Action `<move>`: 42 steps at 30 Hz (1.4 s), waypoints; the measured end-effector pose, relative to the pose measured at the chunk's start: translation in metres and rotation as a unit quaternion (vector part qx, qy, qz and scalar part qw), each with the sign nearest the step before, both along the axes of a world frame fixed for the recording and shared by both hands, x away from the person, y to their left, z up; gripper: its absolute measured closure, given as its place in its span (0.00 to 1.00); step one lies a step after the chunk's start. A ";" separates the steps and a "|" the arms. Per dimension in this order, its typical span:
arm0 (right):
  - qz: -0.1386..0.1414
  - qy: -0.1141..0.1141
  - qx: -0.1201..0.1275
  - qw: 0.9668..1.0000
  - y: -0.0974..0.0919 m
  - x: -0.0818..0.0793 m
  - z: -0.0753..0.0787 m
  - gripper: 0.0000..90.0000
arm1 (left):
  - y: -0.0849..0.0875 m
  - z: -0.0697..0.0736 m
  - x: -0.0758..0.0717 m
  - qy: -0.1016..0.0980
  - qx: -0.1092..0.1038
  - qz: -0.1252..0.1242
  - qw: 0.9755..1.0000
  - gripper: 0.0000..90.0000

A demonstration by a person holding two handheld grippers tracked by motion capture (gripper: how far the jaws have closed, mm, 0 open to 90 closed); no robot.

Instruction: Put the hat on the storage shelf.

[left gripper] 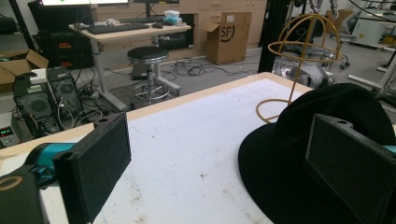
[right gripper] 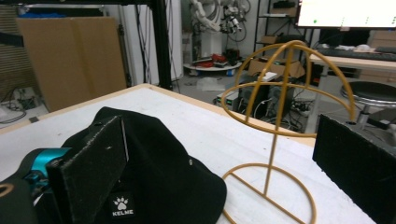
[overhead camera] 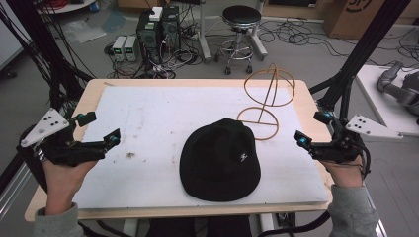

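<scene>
Your left tool (overhead camera: 101,128) and right tool (overhead camera: 310,129) both stand open, flanking the black hat (overhead camera: 220,159) lying mid-tabletop (overhead camera: 148,113) (beside the wire stand (overhead camera: 269,96)). Take the brim from 2 opposite sides and lift evenly.

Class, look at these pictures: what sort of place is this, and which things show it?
Probably a robotics lab or workshop: computer towers with tangled floor cables, a robot arm beside the table, and a rolling stool.
</scene>
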State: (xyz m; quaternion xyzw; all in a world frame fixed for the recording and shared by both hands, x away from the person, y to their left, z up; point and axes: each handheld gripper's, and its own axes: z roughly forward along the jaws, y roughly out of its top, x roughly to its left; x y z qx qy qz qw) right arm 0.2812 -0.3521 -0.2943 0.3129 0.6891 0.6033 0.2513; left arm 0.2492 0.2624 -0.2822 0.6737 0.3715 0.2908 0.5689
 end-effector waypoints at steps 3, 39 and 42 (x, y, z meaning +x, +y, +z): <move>0.011 0.002 -0.004 1.000 0.006 0.003 -0.001 0.03 | 0.003 0.000 -0.004 0.000 0.002 0.001 1.000 0.08; 0.170 0.014 -0.080 0.982 0.102 0.052 -0.008 0.03 | 0.008 -0.009 -0.024 0.012 0.018 0.009 1.000 0.08; 0.184 0.016 -0.084 0.979 0.109 0.054 -0.007 0.03 | 0.008 -0.009 -0.025 0.012 0.019 0.007 1.000 0.08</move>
